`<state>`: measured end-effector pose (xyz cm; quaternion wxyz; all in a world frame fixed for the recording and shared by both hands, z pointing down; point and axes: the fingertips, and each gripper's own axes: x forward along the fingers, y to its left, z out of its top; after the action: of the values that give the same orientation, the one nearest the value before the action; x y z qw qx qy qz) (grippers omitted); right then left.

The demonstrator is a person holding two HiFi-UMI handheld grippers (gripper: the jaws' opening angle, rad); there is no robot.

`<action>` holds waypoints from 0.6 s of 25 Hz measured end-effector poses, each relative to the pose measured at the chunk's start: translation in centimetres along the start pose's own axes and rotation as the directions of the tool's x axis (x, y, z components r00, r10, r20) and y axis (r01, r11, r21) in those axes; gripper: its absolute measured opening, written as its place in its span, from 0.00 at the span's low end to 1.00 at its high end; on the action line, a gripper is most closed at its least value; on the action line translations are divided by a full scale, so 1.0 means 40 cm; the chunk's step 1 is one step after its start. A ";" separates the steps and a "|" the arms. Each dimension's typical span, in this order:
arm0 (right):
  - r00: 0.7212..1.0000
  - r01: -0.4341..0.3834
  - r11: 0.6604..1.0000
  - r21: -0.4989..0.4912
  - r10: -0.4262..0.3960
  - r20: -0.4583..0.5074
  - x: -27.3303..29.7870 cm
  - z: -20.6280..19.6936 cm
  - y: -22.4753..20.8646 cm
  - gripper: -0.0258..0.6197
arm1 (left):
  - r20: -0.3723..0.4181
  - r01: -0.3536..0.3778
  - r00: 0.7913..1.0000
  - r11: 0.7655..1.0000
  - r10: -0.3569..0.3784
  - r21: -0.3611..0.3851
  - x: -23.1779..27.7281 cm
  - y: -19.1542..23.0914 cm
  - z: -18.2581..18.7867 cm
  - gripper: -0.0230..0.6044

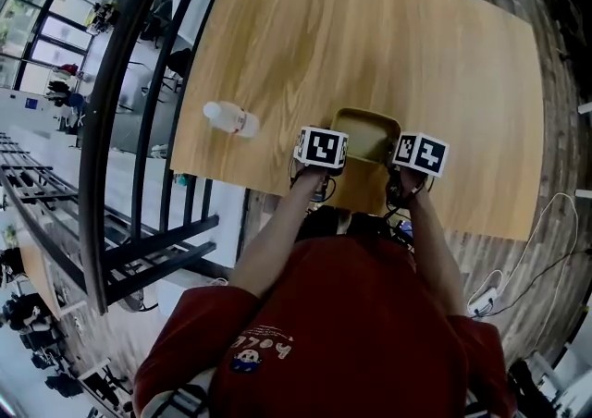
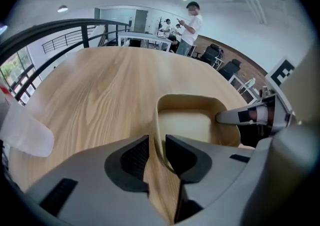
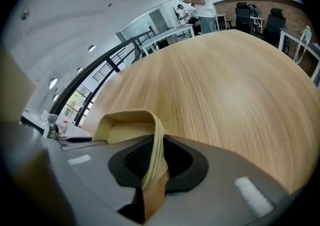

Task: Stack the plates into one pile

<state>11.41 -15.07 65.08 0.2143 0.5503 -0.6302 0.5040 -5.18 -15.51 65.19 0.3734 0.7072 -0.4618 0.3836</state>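
Note:
A beige square plate (image 1: 365, 134) with a raised rim lies at the near edge of the wooden table (image 1: 370, 37), between my two grippers. My left gripper (image 1: 326, 150) stands at its left rim. In the left gripper view the rim of the plate (image 2: 185, 122) passes between the jaws of the left gripper (image 2: 157, 155), with a gap showing beside the left pad, so it is open. My right gripper (image 1: 416, 155) is at the right rim. In the right gripper view the right gripper (image 3: 155, 162) is shut on the thin rim of the plate (image 3: 125, 130).
A clear plastic bottle (image 1: 231, 117) lies on its side at the table's left, a blurred white shape (image 2: 25, 132) in the left gripper view. A black railing (image 1: 111, 129) curves past the table's left side. A person (image 2: 190, 25) stands beyond the far edge.

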 end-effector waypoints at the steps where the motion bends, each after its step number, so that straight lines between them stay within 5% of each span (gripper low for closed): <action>1: 1.000 0.002 1.000 -0.016 -0.002 -0.002 0.003 -0.001 0.001 0.13 | 0.000 0.003 1.000 1.000 -0.003 -0.005 0.000 -0.001 -0.004 0.21; 8: 1.000 0.004 0.998 -0.069 -0.003 0.014 0.008 0.008 -0.002 0.13 | 0.008 0.012 1.000 1.000 -0.012 0.011 -0.002 -0.015 -0.008 0.22; 10: 1.000 0.001 0.997 -0.083 0.002 0.029 0.007 0.011 -0.001 0.14 | 0.015 0.017 1.000 1.000 -0.018 0.021 -0.001 -0.016 -0.005 0.32; 15: 0.996 -0.027 0.996 -0.084 0.034 0.082 -0.019 0.031 0.006 0.21 | 0.065 0.004 0.998 1.000 -0.006 0.020 -0.025 -0.009 0.023 0.34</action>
<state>11.79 -15.83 63.87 0.2026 0.5519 -0.6673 0.4574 -4.93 -15.83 63.86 0.3520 0.7243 -0.4680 0.3641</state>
